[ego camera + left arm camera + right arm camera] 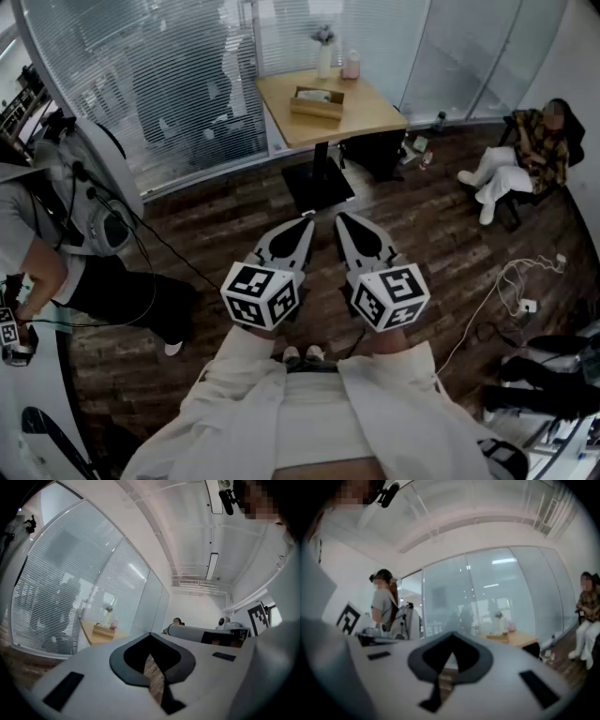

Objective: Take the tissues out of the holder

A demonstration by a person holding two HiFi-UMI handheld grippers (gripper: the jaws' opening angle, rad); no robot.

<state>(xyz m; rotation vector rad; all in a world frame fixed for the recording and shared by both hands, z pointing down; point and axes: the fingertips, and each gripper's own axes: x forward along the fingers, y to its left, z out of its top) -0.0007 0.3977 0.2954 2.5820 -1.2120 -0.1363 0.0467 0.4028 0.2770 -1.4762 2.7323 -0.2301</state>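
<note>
On the far side of the room, on the light wooden square-topped desk [375, 112], the shallow rectangular wooden tissue holder [317, 110] is sitting with white tissues [314, 94] showing at its top, just beside a slim white vase of flowers [323, 56] and a small pink jar [352, 64]. The left tongs [307, 223] and right tongs [340, 219] are hovering side by side above the dark plank floor [422, 225], well apart from the desk, each clenched tip to tip on nothing. Probable hazards: tongs arriving clenched would be shoving the holder instead of pinching tissue; an unbraced holder may be lifting with the sheets; a wide reach could be toppling the vase.
</note>
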